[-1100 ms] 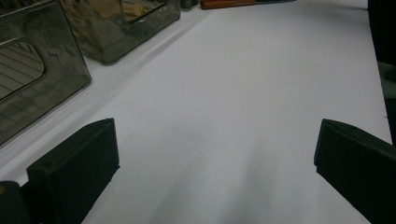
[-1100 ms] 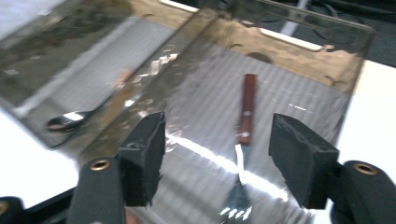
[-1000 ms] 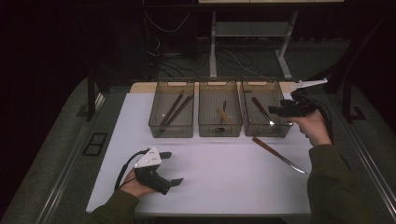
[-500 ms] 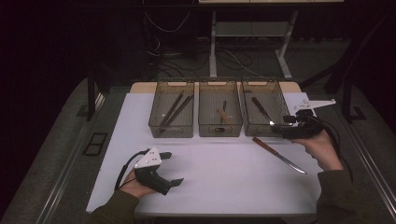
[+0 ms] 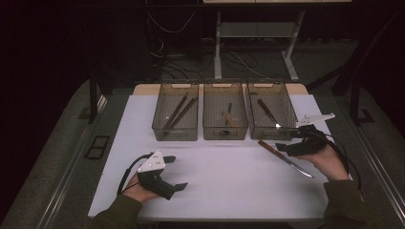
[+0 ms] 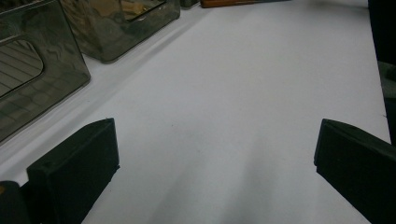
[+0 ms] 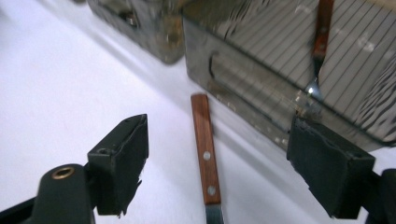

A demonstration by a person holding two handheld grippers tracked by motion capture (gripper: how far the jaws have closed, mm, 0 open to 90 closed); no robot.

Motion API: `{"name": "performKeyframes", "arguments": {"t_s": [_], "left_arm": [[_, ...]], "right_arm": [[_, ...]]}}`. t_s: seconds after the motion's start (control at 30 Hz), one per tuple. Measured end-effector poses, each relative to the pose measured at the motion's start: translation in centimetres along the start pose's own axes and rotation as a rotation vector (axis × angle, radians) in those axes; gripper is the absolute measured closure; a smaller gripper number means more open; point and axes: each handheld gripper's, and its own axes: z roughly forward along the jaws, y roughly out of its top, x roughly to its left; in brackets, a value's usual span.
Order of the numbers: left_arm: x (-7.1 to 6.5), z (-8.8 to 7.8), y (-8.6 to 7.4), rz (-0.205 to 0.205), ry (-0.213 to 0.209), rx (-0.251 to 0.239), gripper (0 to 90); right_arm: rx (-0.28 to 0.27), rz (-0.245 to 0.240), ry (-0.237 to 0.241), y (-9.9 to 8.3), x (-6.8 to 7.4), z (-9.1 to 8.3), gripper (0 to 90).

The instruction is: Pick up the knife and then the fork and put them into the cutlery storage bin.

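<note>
Left gripper [image 5: 177, 172]: near the table's [image 5: 229, 191] front left corner, jaws wide apart, nothing between them.
Right gripper [image 5: 282, 144]: jaws have just been opening, now straddling the knife's handle without touching it.
Knife [image 5: 285, 156]: flat near the right edge, wooden riveted handle, steel blade.
Progress: cutlery already sorted in the three bins [image 5: 225, 116]; knife is left.
</note>
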Motion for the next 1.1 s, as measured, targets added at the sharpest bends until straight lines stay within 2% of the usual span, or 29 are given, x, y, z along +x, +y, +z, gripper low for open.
{"name": "performKeyframes", "arguments": {"t_s": [0.23,0.37,0.5,0.63,0.8,1.1], "left_arm": [[0.0,0.1,0.0,0.001,-0.003,-0.001,0.0],[0.0,0.1,0.0,0.003,-0.004,0.001,0.0],[0.0,0.1,0.0,0.005,-0.004,0.001,0.0],[0.0,0.1,0.0,0.005,-0.006,-0.002,0.0],[0.0,0.1,0.0,0.004,-0.007,-0.003,0.0],[0.0,0.1,0.0,0.005,-0.007,-0.002,0.0]], "right_arm": [[0.112,-0.020,-0.014,0.0,-0.1,0.9,26.8],[0.210,-0.024,0.010,0.2,-0.5,1.7,36.0],[0.317,-0.061,0.021,0.3,-0.8,2.8,45.2],[0.389,-0.082,0.040,0.7,-1.0,3.4,54.9],[0.470,-0.115,0.046,1.2,-0.9,4.0,62.2],[0.557,-0.156,0.053,1.7,-0.2,5.6,69.2]]}}
